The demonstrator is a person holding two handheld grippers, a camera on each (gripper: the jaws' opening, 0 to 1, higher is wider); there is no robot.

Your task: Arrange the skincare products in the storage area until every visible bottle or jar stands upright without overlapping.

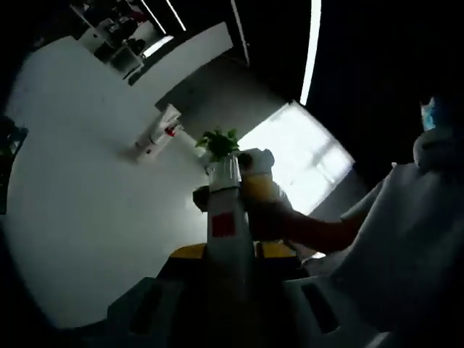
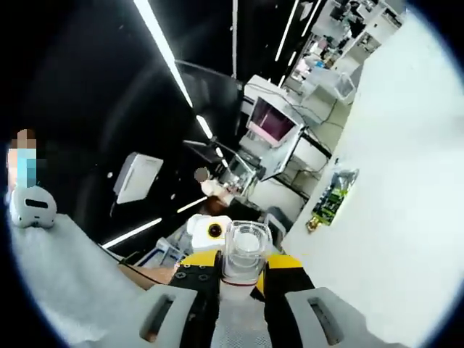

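Left gripper view shows the left gripper (image 1: 230, 264) closed on one white bottle (image 1: 230, 217) with a red square label, raised off the white table (image 1: 87, 181), where one white tube (image 1: 156, 134) lies on its side beyond the bottle. In the right gripper view the right gripper (image 2: 242, 279) clamps one clear-capped bottle (image 2: 245, 254), also lifted above the table. I judge the task far from done: two products are held in the air and one lies flat, so none stands upright yet.

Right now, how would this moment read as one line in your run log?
left gripper: shut on white bottle | right gripper: shut on clear-capped bottle | both lifted off table
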